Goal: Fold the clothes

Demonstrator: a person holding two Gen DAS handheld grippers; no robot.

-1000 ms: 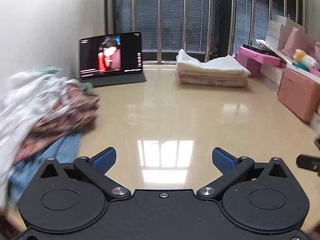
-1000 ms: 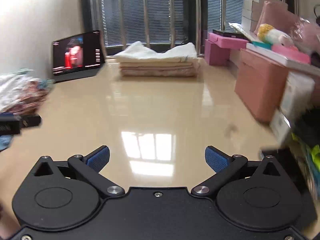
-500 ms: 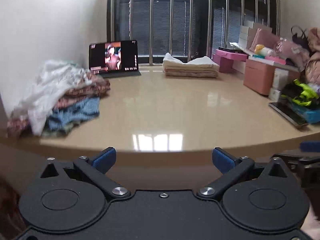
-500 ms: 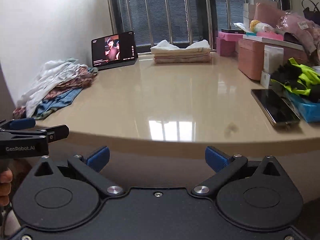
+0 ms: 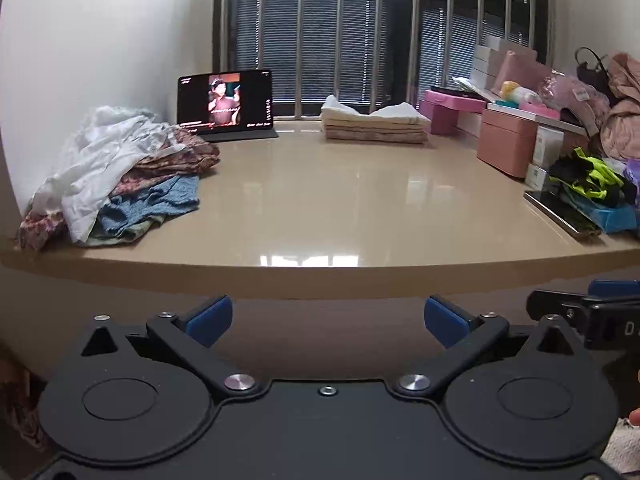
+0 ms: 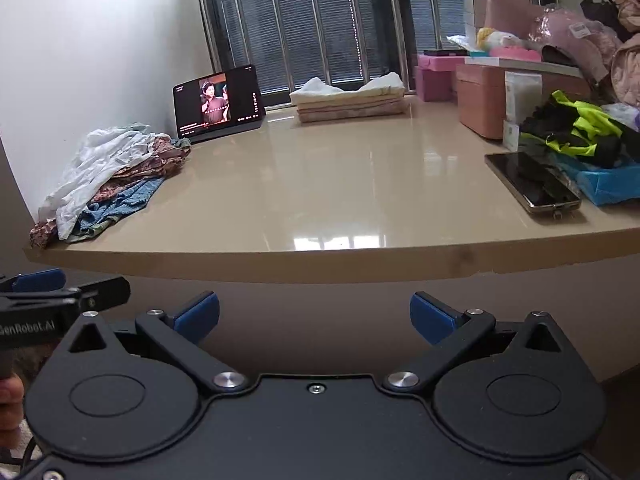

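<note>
A heap of unfolded clothes, white, floral and blue, lies at the left end of the beige table; it also shows in the right wrist view. A stack of folded cloths sits at the back by the window, and it shows in the right wrist view too. My left gripper is open and empty, held below and in front of the table's front edge. My right gripper is open and empty, also below the front edge, to the right of the left one.
A tablet playing video stands at the back left. Pink boxes, a phone, a blue box with black and neon-yellow items crowd the right side. A barred window is behind.
Both grippers have pulled back from over the table to below and in front of its front edge. Both stayed open and empty.
</note>
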